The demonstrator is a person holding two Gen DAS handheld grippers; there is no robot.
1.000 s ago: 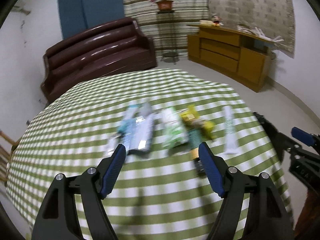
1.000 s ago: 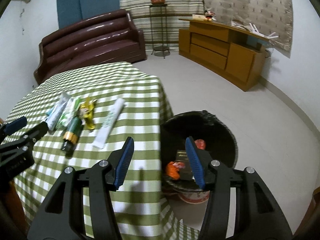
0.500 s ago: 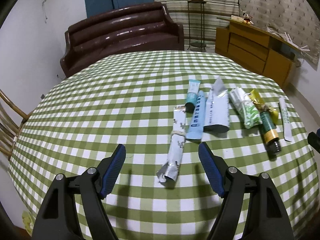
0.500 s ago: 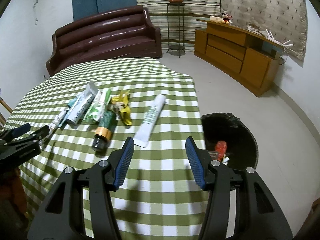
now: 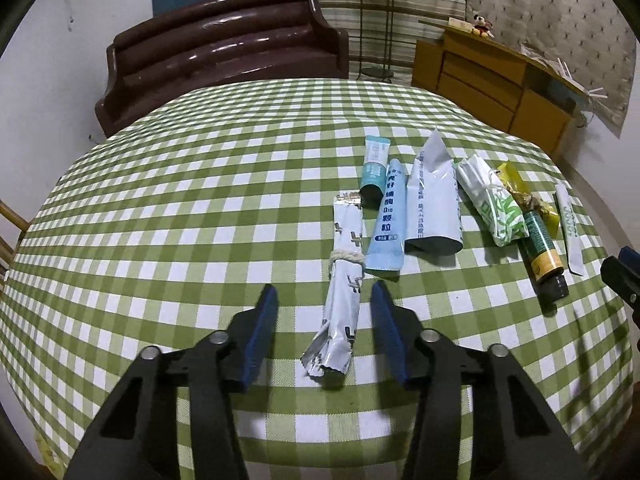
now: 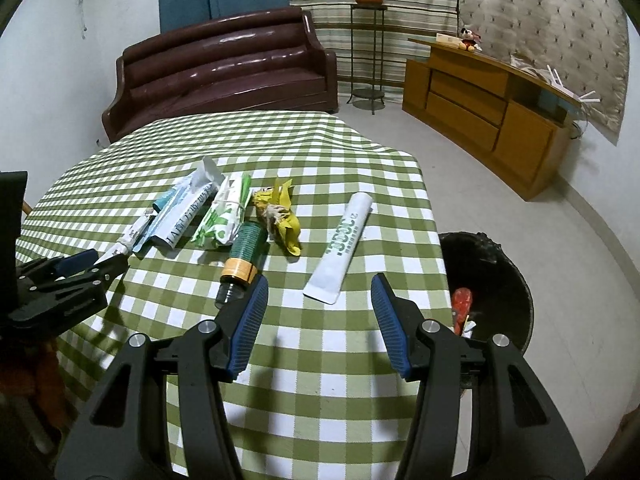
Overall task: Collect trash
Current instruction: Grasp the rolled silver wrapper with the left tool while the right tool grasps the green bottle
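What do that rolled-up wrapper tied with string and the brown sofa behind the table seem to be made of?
The rolled wrapper looks like foil-lined plastic film: its crumpled open end glints silver. Its tie looks like cotton string. The sofa looks like glossy leather or vinyl, judging by bright highlights along its padded ridges.

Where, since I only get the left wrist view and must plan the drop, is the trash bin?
Observer: The black bin stands on the floor beside the table, off its right edge in the right wrist view.
Operator: Anything in it?
Observer: Yes, a red item lies inside, with some paler scraps.
Operator: Is the right gripper holding something?
Observer: No, the right gripper is open and empty, above the table near the white sachet.
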